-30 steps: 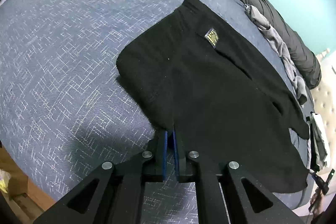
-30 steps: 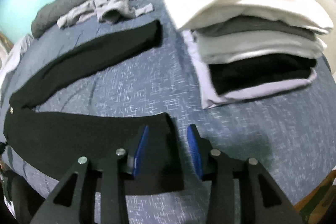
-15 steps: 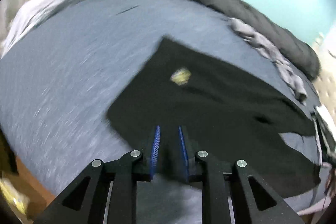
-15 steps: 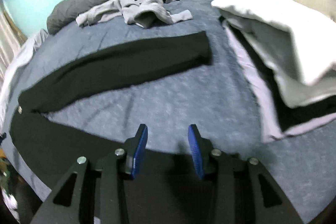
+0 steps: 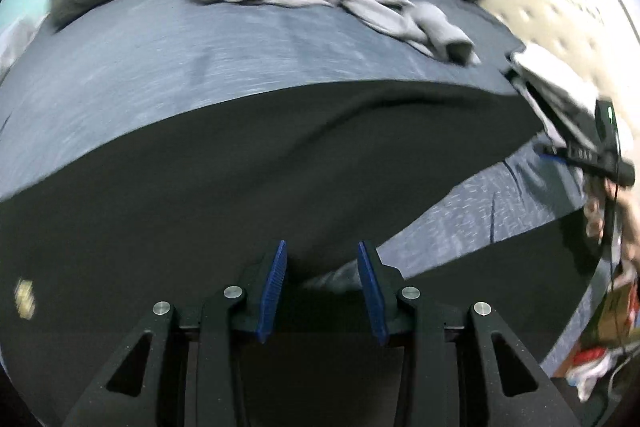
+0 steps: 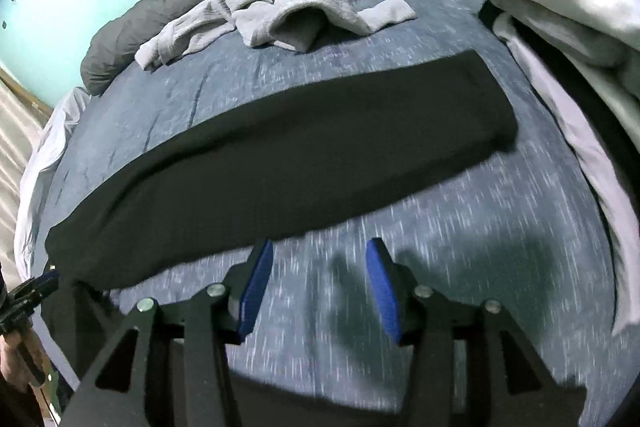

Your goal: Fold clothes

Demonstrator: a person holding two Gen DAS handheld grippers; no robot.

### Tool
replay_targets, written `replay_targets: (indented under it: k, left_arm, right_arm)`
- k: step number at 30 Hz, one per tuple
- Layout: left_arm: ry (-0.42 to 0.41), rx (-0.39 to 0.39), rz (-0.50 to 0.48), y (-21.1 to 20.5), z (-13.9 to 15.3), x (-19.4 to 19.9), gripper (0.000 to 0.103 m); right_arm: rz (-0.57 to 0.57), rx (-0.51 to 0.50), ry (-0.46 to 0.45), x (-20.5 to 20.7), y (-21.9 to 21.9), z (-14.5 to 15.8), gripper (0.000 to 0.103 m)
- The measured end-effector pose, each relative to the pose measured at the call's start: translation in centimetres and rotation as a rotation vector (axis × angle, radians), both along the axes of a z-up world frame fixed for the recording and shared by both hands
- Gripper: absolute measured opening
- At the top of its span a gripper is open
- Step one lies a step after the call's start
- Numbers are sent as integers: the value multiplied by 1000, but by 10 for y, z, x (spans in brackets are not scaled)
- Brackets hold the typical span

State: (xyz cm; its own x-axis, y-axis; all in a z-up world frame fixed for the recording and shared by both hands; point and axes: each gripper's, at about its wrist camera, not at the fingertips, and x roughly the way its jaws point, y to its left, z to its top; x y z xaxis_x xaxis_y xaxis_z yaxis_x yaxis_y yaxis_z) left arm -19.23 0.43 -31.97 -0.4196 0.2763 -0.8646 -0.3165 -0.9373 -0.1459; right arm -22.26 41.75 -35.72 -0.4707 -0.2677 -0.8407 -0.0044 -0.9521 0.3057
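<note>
black trousers [image 6: 280, 155] lying crosswise, cuff rightward, both jaws spread, just been opening

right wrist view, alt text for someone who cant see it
The open right gripper hovers over a blue bedspread, nothing between its blue pads. Black trousers lie spread beyond it, a crumpled grey garment farther back.

On your bed [image 6: 460, 211], trousers [image 6: 280, 163] lie across the middle, sweatshirt [image 6: 280, 11] behind, folded stack [image 6: 568, 11] to the right.
</note>
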Motion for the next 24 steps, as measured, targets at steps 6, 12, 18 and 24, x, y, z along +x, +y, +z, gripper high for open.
replay_targets:
  k: [6,12,18,24]
  left_arm:
    - [-12,-78,-109,62,-35,-30,41]
    - [-20,-125,-138,81,-63,-47,41]
    - [-16,-149,-158,79,-71,-48,3]
    - [-28,-130,-154,76,-72,-50,1]
  right_arm:
    - [60,121,9,-34,-19,-9,50]
    - [165,250,-59,-51,-44,-39,48]
    - [165,302,-61,-48,-48,-50,4]
    - [164,311,-32,-40,-46,-48,1]
